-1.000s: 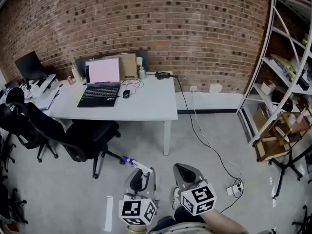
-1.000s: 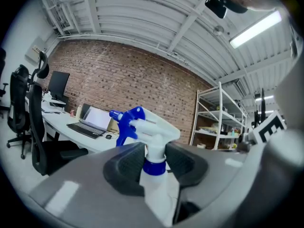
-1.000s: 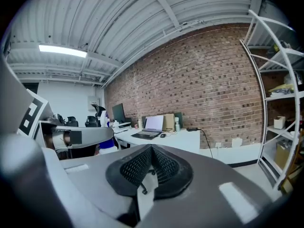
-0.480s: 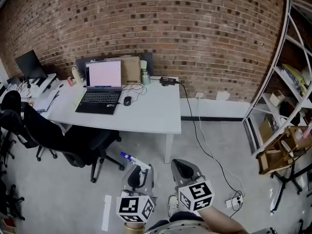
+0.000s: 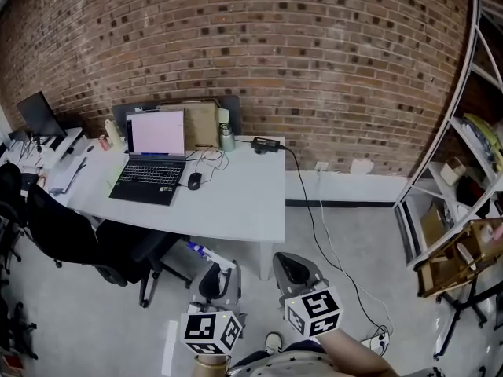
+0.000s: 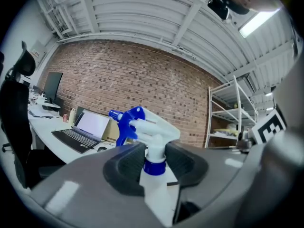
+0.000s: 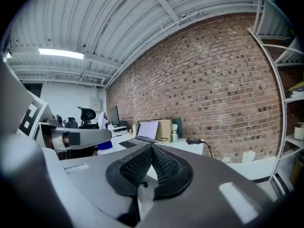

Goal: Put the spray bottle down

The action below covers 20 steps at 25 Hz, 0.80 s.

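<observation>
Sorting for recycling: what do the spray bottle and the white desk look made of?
Spray bottle: plastic, apparently; smooth white moulded head, blue trigger and collar, whitish body. Desk: flat matte white top, probably laminated board, though painted metal is possible.

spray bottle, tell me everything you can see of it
The spray bottle is white plastic by its look, with a blue trigger, nozzle and neck collar. The left gripper holds it, dark pads pressing either side of the neck at the collar; the head sticks out past them, nozzle aimed left in the left gripper view. It is in the air short of the white desk.
</observation>
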{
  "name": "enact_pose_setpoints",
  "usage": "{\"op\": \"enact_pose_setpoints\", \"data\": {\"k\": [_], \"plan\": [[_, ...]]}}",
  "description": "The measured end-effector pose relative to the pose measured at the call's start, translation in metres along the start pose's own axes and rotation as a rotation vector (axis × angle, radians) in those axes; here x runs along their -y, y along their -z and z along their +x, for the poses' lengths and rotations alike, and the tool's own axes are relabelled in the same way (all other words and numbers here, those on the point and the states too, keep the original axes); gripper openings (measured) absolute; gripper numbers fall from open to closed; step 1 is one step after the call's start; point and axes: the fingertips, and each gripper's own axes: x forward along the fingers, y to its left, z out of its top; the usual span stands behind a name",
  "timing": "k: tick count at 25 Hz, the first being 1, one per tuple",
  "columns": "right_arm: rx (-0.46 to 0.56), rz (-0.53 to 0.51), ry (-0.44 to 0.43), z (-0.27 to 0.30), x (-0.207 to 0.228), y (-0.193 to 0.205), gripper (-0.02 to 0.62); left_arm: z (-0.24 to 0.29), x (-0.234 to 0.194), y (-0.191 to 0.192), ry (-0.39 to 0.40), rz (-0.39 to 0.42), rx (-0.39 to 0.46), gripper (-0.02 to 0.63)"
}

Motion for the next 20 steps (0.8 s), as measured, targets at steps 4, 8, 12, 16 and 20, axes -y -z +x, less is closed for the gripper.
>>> {"op": "enact_pose_setpoints", "data": {"k": [4,8,12,16,20], "plan": [[0.006,-0.013,-0.003,0.02,0.027,-0.004,-0.002,0.032,0.0,-0.003,-0.002,0.006,0.018,0.135],[0.003,-0.02,0.0,0.041,0.044,-0.009,-0.001,0.062,-0.002,-0.01,0.0,0.017,0.026,0.135],[0.001,-0.028,0.0,0.063,0.057,-0.012,-0.002,0.095,-0.007,-0.016,0.013,0.026,0.031,0.135],[0.006,-0.039,0.008,0.09,0.071,-0.02,-0.002,0.129,-0.017,-0.019,0.022,0.029,0.036,0.135],[0.017,-0.049,0.031,0.118,0.091,-0.028,0.0,0.163,-0.028,-0.018,0.026,0.025,0.037,0.135]]}}
